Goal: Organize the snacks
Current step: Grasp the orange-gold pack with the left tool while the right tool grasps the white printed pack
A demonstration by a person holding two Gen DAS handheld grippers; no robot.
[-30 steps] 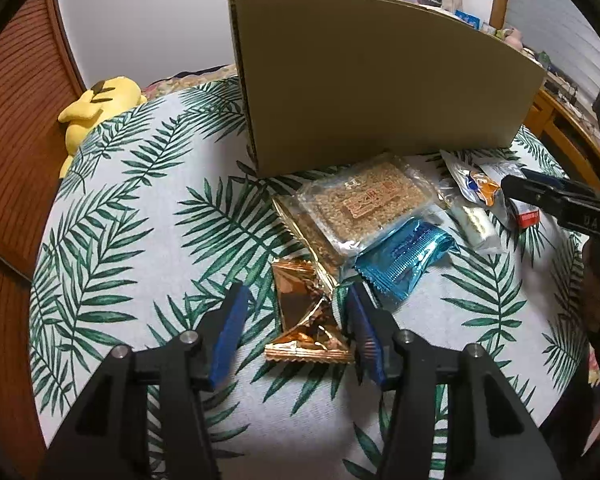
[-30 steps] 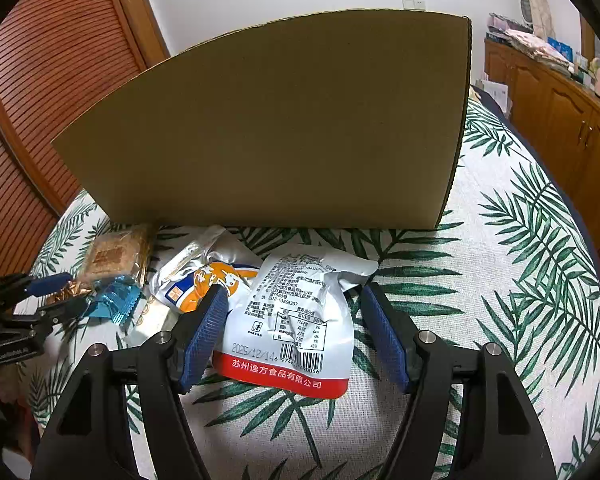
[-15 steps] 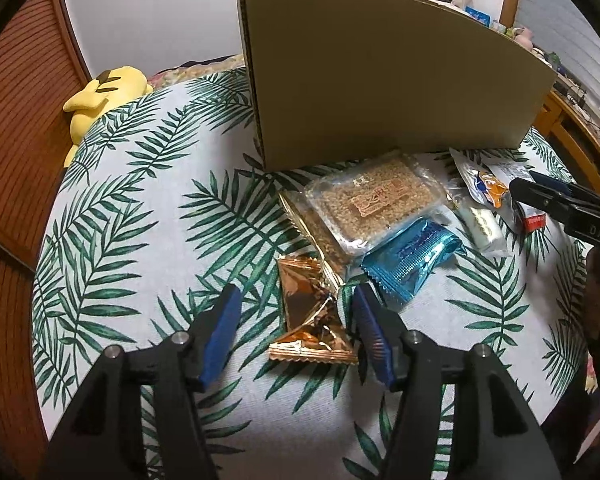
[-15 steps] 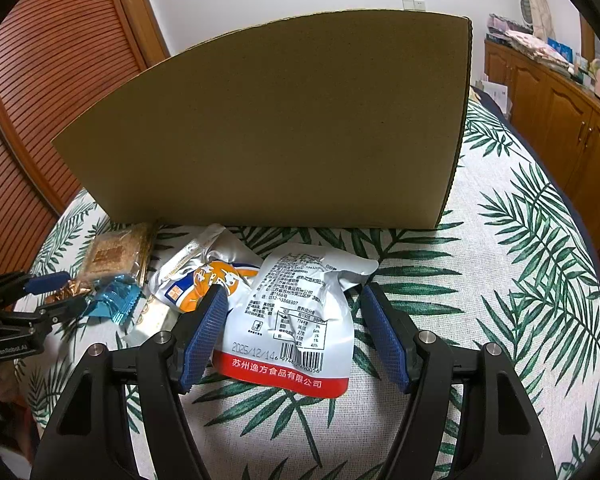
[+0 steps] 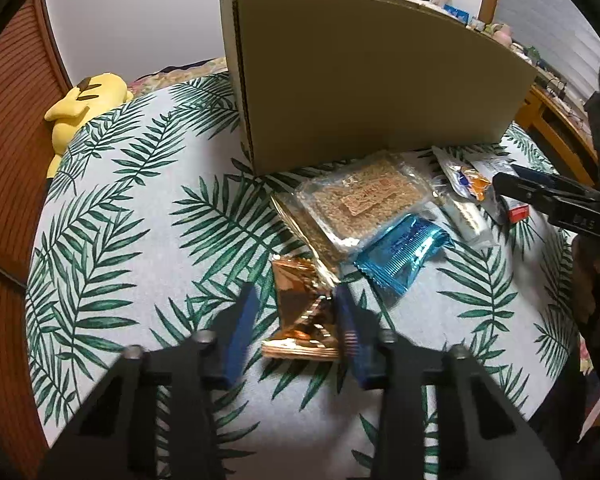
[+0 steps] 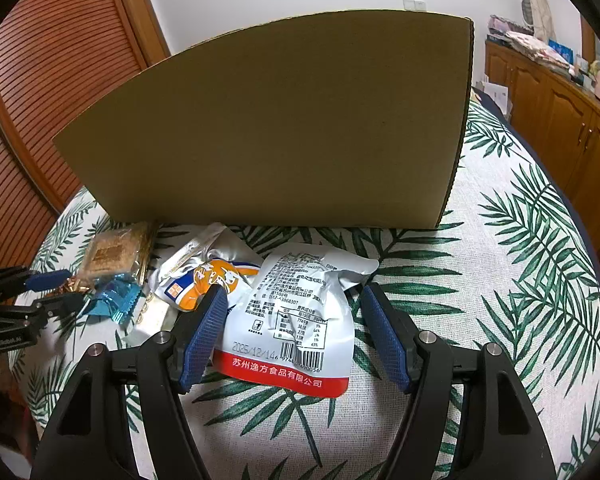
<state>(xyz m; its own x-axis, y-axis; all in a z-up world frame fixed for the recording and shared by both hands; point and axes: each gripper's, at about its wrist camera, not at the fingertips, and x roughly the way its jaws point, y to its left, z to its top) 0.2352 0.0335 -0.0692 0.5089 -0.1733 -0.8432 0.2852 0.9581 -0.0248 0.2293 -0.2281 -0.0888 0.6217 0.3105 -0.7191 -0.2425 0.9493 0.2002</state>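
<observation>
Two grippers low over the leaf-print tablecloth [image 5: 112, 216], snacks in a loose heap in front of a tall cardboard box [image 5: 372, 80].

Left gripper [image 5: 296, 316]: jaws partly open, straddling a gold foil packet [image 5: 304, 312]. Right pad touching or v. close to packet's edge; left pad apart from it, cloth showing between. Packet lies flat on cloth, not lifted. Can't tell if there's real grip.

Right gripper [image 6: 292, 332]: jaws wide open either side of a silver pouch w/ red bottom band [image 6: 296, 320]. Left pad at pouch edge, right pad clear of it. Pouch lies flat, barcode side up.

Rest of heap: clear-wrapped sesame bar [image 5: 364, 200] nearest box base, overlapping a second gold-edged pack; blue foil packet [image 5: 404, 252] just beside it toward the gold packet; orange/white pouch [image 6: 208, 276] partly under the silver one.

Yellow plush toy [image 5: 84, 100] at far left edge of table, well apart from snacks. Wood cabinets [image 6: 560, 120] along right wall.
</observation>
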